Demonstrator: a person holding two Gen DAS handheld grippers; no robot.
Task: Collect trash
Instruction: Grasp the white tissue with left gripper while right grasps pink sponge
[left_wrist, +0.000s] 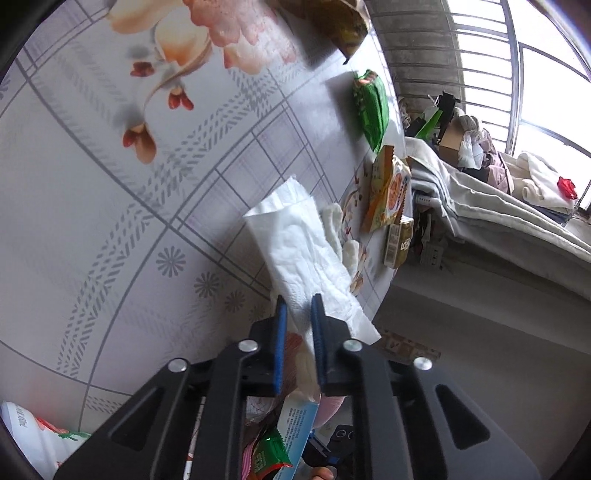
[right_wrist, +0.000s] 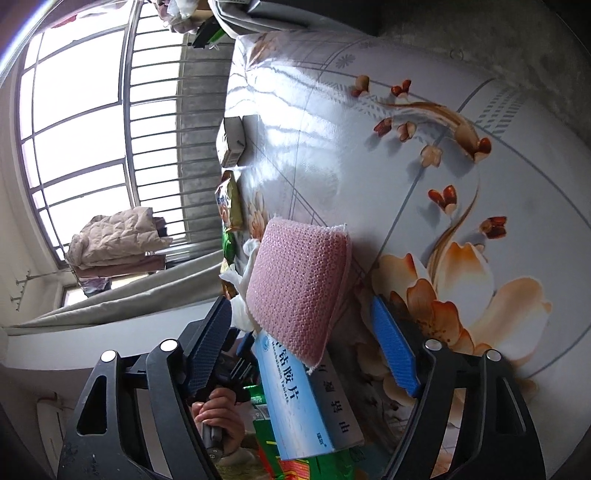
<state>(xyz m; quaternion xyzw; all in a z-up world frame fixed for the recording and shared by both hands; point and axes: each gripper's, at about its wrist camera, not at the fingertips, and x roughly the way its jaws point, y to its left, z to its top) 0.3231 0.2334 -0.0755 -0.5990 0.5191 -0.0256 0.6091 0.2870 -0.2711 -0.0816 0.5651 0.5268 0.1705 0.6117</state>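
Already the left claw (left_wrist: 297, 314) is clamped on the white tissue (left_wrist: 295, 236) at the desk (left_wrist: 92, 184) edge; flimsy paper may tear or slip. The right claw (right_wrist: 303, 325) stands apart around the pink bubble wrap (right_wrist: 295, 284), which could skid off the blue box (right_wrist: 306, 398).

Tissue (left_wrist: 303, 251): white, crumpled, long strip; near end pinched between blue pads, the rest lying on the floral tabletop.
Pink pouch (right_wrist: 299, 280): bubble-textured, flat, tilted, resting on the blue box.
Blue box (right_wrist: 306, 402): medicine carton, printed text, lying slanted.
Green wrapper (left_wrist: 371, 107): crinkled, near the table edge.
Orange packet (left_wrist: 388, 188): beside the green wrapper, at the edge.
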